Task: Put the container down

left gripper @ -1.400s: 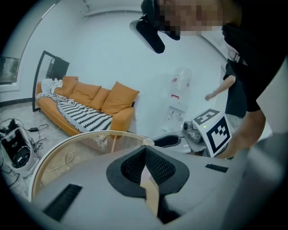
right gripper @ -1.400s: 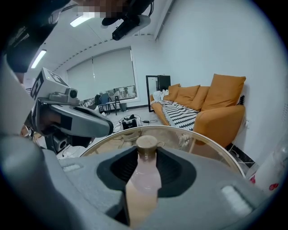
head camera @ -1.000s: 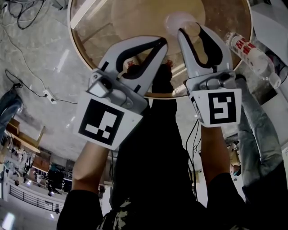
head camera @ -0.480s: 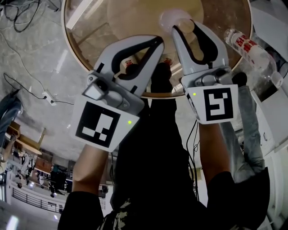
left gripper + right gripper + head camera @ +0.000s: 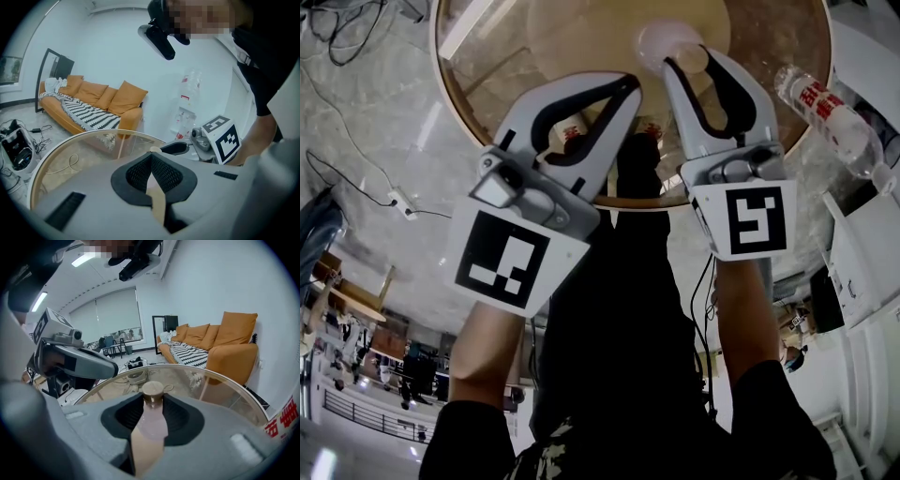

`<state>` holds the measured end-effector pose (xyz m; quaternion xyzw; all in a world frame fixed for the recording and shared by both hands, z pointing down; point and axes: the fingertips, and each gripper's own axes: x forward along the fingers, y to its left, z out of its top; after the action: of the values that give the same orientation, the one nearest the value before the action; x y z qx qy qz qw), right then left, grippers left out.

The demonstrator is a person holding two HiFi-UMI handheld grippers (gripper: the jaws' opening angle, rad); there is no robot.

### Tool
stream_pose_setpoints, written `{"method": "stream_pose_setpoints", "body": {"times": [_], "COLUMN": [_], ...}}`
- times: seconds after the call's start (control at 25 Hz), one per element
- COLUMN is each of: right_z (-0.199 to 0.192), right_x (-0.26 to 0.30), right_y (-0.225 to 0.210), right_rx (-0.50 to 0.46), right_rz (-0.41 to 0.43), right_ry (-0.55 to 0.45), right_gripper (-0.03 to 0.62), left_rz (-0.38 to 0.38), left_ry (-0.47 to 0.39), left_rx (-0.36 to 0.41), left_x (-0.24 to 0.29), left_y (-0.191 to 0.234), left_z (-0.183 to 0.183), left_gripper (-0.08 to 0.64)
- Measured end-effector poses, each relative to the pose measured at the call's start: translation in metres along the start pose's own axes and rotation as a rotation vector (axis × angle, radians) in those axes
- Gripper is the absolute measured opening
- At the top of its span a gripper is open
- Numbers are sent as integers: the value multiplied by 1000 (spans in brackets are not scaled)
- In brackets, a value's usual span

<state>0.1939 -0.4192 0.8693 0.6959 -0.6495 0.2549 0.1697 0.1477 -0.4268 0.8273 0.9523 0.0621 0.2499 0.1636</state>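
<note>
Glass bench point(image 5: 502, 56) below: right hand-held gripper point(image 5: 152, 401), pinching the pink container point(image 5: 151, 425), should lower it upright, then release. Left hand-held gripper point(image 5: 151, 157) is pressed together, empty.

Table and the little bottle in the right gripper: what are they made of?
Table: looks like clear, shiny glass, you see through it, with a wood-coloured rim. Bottle: probably cloudy pinkish plastic, tan matte cap; can't be sure.
</note>
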Motion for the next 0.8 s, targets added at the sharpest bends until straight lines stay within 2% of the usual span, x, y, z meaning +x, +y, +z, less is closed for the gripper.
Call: {"method": "stream_pose_setpoints", "body": {"times": [0.4,0.64,0.72,0.8], "right_z": [-2,4,3,4], "right_x": [0,2,-2,-5], "right_y": [5,8,9,10], "right_rx": [-31,-55,-37,-37], "right_rz": [-19,-43,-43,-29], "right_ry": [-17,-47,-33,-11], "right_gripper": [124,131,212,239], "left_rz": [-7,-7,3,6], "left_ry": [10,33,32,28], "left_rx": [-1,44,47,55], "left_x": [-6,-22,-27,-32], "left_y": [3,7,4,1], "left_z": [-1,10,17,24], "left_gripper": [12,12,12,12]}}
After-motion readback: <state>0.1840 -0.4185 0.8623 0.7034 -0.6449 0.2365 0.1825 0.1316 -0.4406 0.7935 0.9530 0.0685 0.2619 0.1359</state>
